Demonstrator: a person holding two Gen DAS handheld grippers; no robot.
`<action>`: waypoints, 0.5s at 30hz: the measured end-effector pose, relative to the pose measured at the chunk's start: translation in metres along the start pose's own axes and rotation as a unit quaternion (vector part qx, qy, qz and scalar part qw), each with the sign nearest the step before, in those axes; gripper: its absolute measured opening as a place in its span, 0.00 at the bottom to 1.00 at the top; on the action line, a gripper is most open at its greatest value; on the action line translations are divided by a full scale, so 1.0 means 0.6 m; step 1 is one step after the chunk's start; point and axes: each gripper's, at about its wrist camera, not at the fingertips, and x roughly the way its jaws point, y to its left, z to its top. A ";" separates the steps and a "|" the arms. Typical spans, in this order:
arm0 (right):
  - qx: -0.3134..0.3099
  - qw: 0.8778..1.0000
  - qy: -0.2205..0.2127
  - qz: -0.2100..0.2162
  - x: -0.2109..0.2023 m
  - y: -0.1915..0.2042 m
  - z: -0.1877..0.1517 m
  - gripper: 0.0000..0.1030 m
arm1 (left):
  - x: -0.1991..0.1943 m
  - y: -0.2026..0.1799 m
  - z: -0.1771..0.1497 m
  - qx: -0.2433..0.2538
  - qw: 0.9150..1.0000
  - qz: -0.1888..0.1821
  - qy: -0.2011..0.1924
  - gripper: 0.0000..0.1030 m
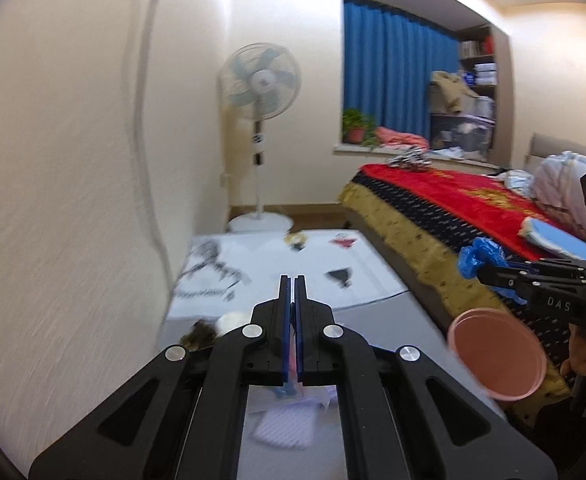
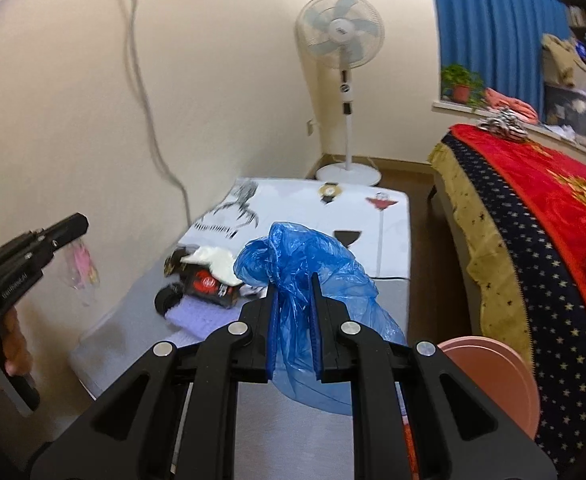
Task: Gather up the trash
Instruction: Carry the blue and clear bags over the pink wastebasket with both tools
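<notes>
The right gripper (image 2: 293,292) pinches a blue plastic bag (image 2: 313,264), which hangs over and hides part of the grey table (image 2: 133,320). The left gripper (image 1: 292,292) is squeezed on a thin pink wrapper (image 2: 81,264), seen clearly only from the right camera. A pink bin (image 1: 497,356) sits by the bed (image 2: 533,220), cut off

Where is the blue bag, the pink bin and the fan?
blue bag (image 2: 293,256), right wrist view, on its crumpled top above the tool.
pink bin (image 1: 497,354), left wrist view, on its inside.
fan (image 2: 340,32), right wrist view, on the hub of its round head.
</notes>
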 end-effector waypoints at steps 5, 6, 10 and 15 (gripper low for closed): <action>-0.019 0.999 -0.003 -0.044 -0.042 -0.066 0.005 0.14 | 0.023 -0.088 0.060 0.019 0.998 -0.061 -0.023 0.02; -0.021 0.998 -0.001 -0.058 -0.050 -0.087 0.002 0.14 | 0.032 -0.115 0.070 0.026 0.997 -0.074 -0.025 0.02; -0.013 0.996 0.002 -0.091 -0.069 -0.149 -0.014 0.14 | 0.082 -0.214 0.079 0.033 0.991 -0.126 -0.012 0.02; 0.040 0.991 0.026 -0.128 -0.063 -0.237 -0.046 0.14 | 0.155 -0.332 0.047 0.029 0.983 -0.177 0.028 0.02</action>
